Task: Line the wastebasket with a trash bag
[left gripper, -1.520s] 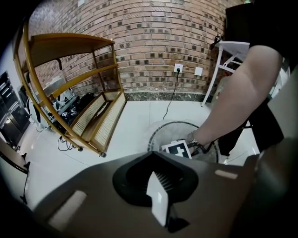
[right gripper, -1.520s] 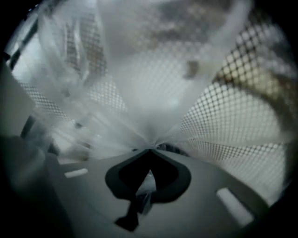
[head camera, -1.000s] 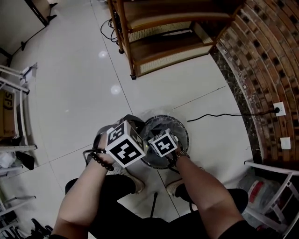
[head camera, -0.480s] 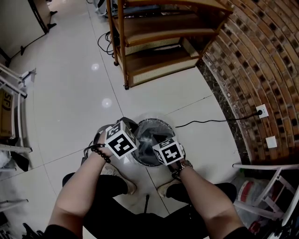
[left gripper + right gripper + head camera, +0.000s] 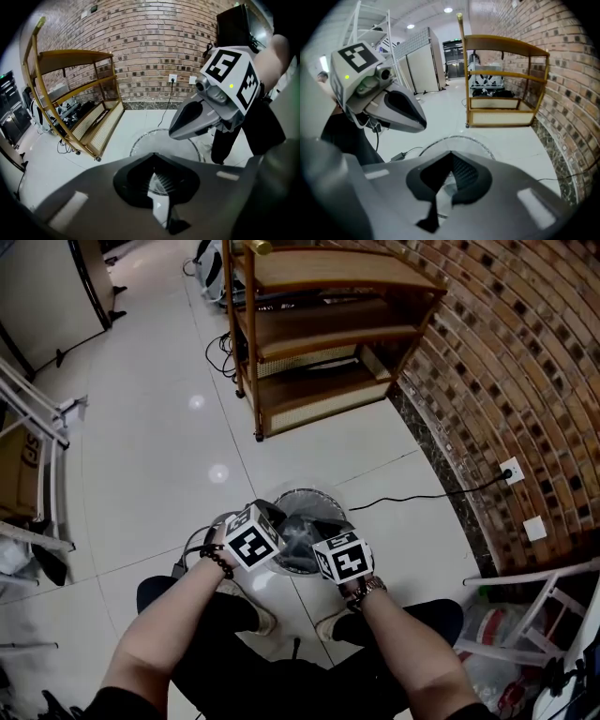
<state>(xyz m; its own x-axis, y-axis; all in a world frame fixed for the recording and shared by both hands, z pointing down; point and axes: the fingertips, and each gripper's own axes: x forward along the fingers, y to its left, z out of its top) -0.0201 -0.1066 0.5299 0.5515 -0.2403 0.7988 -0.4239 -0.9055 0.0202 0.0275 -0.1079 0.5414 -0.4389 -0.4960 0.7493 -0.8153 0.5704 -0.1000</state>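
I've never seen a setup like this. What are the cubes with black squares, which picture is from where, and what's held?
No robot: a person holds a hand tool with two fingers in each hand, and the marker cubes are part of those tools. The head view looks down from a camera on the person's head. The other two come from cameras riding on the left gripper and right gripper, each looking along its own fingers. On the floor stands a round wastebasket with a see-through film, apparently the trash bag, around its rim. Both grippers hang over it, fingers shut; something pale shows between them, but I cannot tell whether it is bag film. Beyond stands a wooden shelf.
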